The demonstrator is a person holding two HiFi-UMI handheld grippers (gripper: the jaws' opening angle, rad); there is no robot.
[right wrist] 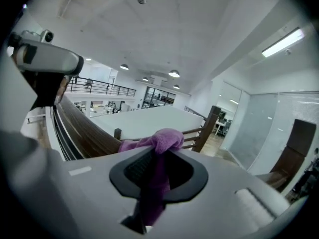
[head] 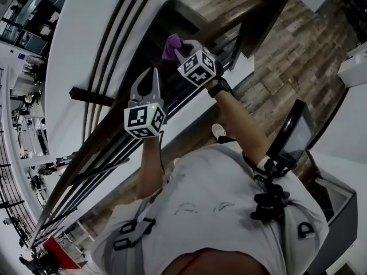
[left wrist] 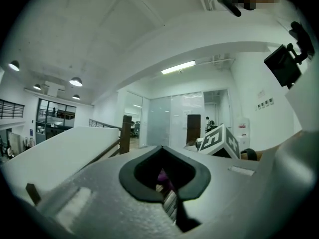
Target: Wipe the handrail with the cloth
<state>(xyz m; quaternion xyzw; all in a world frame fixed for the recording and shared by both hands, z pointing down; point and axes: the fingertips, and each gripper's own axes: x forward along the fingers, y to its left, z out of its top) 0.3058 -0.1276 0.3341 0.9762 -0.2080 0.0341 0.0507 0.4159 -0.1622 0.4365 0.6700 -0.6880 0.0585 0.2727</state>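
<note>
My right gripper [right wrist: 158, 158] is clamped on the purple cloth [right wrist: 167, 138], near the handrail's [right wrist: 82, 131] upper end. My left gripper [head: 151, 76], jaws together and empty, hovers beside the rail lower down.

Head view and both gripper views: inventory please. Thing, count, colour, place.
cloth: 1, purple, clamped in the right gripper, up by the handrail
handrail: 1, dark brown wood, running diagonally past both grippers
railing bars: several, black, below the handrail
newel post: 1, dark wood, at the handrail's far end
floor: wood planks, brown, right side of the head view
left gripper: 1, white, jaws together, empty, beside the handrail
right gripper: 1, white, jaws shut on the cloth
</note>
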